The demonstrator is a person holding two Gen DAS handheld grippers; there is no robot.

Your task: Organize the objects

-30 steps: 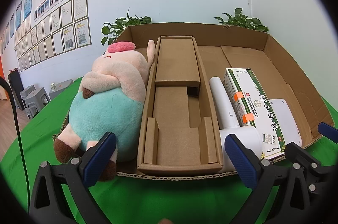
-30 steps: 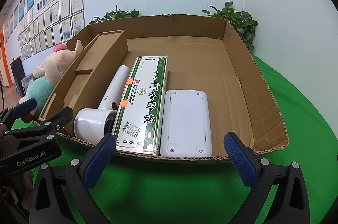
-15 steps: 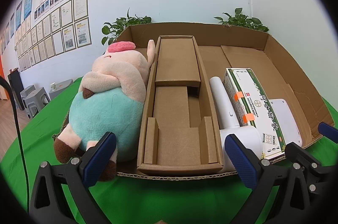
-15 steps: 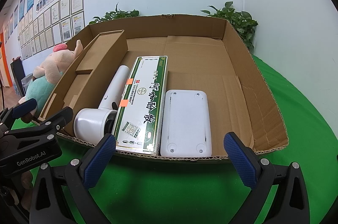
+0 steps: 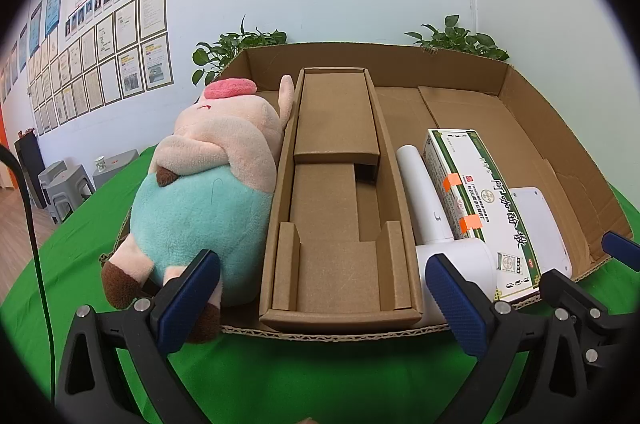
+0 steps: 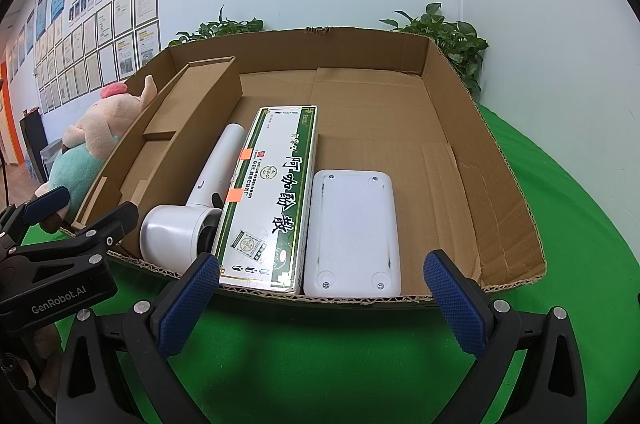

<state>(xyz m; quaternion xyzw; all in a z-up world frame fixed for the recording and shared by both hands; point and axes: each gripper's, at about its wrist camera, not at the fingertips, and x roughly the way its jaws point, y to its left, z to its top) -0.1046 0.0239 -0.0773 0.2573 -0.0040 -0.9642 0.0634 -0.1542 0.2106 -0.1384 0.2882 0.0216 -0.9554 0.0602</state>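
Left wrist view: the left gripper (image 5: 324, 298) and right gripper (image 6: 320, 298) hang wide apart, empty, over green cloth (image 6: 320, 352). Beyond, a cardboard tray (image 6: 508, 183) holds plush pig (image 5: 208, 183), insert box (image 5: 340, 207), hair dryer (image 6: 192, 220), green-white carton (image 6: 276, 199), white device (image 6: 352, 232).

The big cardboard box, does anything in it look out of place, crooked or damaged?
Mostly tidy: the plush pig, brown insert tray, white hair dryer, green-and-white carton and white flat device lie side by side. Only the cardboard box shows wear, with creases and a small tear in its right side.
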